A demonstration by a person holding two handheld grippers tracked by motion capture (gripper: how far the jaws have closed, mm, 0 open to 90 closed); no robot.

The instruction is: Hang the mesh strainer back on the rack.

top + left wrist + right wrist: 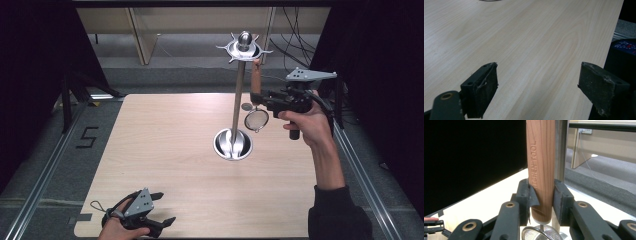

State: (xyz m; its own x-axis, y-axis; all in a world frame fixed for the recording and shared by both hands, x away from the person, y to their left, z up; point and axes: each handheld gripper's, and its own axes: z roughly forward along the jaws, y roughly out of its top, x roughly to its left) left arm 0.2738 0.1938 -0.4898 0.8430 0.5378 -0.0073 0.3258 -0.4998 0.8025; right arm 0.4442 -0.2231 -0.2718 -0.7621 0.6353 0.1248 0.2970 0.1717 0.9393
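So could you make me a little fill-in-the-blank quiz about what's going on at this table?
1. The right gripper is shut on the strainer's ____ handle.
2. The handle points ____, with the mesh bowl hanging below.
3. The left gripper holds nothing; its jaws are ____.
4. The stand's round base sits on the ____.

Missing words: wooden; up; open; table
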